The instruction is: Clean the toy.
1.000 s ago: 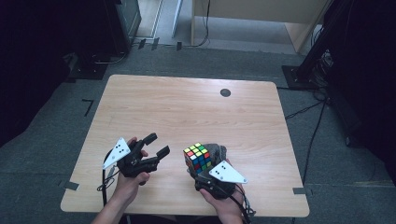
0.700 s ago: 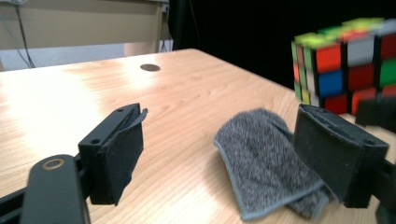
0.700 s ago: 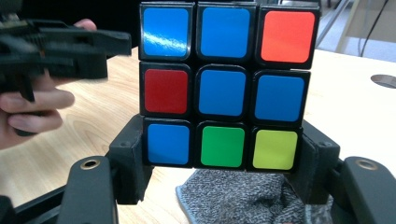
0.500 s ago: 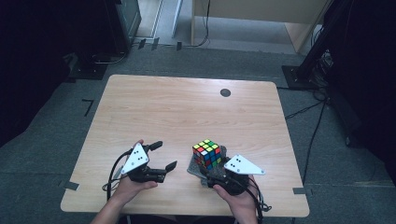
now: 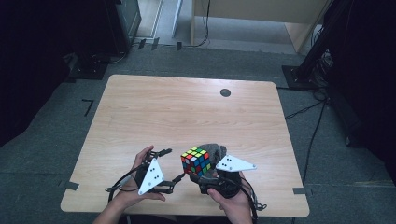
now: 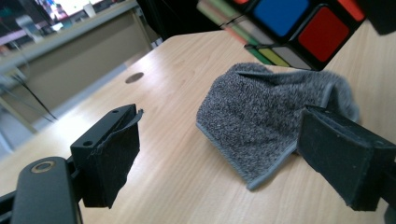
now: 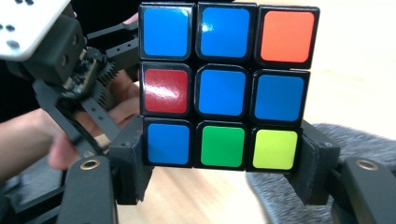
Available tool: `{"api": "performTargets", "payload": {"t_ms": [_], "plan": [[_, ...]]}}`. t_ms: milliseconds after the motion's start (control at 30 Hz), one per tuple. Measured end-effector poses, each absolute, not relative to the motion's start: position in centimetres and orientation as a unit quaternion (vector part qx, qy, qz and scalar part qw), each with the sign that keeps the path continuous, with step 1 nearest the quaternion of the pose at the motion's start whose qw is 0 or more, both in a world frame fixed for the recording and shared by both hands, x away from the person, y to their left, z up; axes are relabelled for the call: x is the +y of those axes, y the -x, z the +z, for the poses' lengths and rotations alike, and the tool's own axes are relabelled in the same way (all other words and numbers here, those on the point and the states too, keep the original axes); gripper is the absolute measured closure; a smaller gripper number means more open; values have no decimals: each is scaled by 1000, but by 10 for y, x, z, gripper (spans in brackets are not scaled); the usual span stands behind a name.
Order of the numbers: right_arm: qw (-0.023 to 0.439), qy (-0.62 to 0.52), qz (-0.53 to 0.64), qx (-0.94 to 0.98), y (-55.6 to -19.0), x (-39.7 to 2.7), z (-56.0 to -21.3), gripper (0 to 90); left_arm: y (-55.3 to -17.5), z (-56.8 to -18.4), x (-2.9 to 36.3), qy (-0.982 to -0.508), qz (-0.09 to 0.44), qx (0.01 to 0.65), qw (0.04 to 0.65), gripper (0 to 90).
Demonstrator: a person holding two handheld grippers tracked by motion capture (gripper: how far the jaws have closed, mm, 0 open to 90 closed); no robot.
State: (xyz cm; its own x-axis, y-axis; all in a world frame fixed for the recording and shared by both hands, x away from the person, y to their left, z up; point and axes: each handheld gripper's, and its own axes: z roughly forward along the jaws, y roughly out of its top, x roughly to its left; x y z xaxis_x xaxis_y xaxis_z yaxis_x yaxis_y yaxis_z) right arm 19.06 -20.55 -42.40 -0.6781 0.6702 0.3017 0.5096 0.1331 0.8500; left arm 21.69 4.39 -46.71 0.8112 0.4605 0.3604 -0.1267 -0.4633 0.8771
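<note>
Both grippers sit low at my table's (image 5: 140, 107) near edge: my left gripper (image 5: 170, 164) has just opened its jaws, nothing between them. Its own view reveals the grey cloth (image 6: 261, 116) lying flat beneath the cube (image 5: 195, 160), which my right gripper (image 7: 224, 168) clamps, lifted. No writing readable.

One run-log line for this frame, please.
right gripper: shut on cube | left gripper: open, just opened | grey cloth: on table

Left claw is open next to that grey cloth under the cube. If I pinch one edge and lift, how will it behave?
The grey cloth lies rumpled and folded over itself, so it is likely floppy and will drape from the left claw. Its fuzzy pile should grip well. It looks light, so pushing it would probably bunch it.
</note>
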Motion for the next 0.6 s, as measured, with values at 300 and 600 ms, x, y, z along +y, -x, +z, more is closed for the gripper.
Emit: {"api": "performTargets", "payload": {"t_ms": [300, 600], "plan": [[38, -395, 515, 760, -191, -197, -424, 337, -209, -463, 39, -796, 298, 76, 521, 164], [-31, -409, 485, 772, -197, -188, -423, 337, -203, -466, 33, -792, 311, 56, 523, 229]]}}
